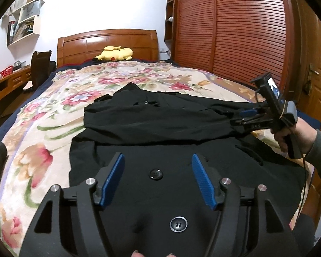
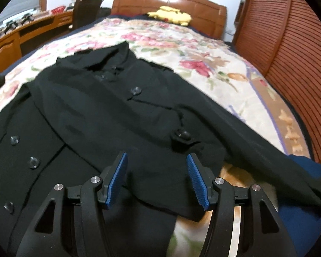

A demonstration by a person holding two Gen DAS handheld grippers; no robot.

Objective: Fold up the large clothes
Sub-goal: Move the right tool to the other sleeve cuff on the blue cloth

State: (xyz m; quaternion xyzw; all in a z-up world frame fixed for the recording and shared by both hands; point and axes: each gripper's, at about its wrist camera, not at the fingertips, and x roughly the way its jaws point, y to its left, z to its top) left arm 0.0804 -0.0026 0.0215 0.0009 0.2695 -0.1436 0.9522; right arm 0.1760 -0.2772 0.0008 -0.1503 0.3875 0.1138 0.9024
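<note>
A large black coat (image 1: 160,124) with round buttons lies spread on the floral bedspread (image 1: 53,115). One sleeve is folded across its upper body. My left gripper (image 1: 158,160) is open and empty, hovering over the coat's front near a button (image 1: 156,174). My right gripper (image 2: 157,160) is open over the edge of the coat (image 2: 109,115). In the left wrist view the right gripper (image 1: 238,121) sits at the coat's right side, at the end of the folded sleeve.
A yellow plush toy (image 1: 114,54) lies by the wooden headboard (image 1: 107,42). A slatted wooden wardrobe (image 1: 235,32) runs along the bed's right side. A desk and chair (image 1: 40,68) stand to the left. A blue sheet edge (image 2: 303,203) shows at the bed's near right.
</note>
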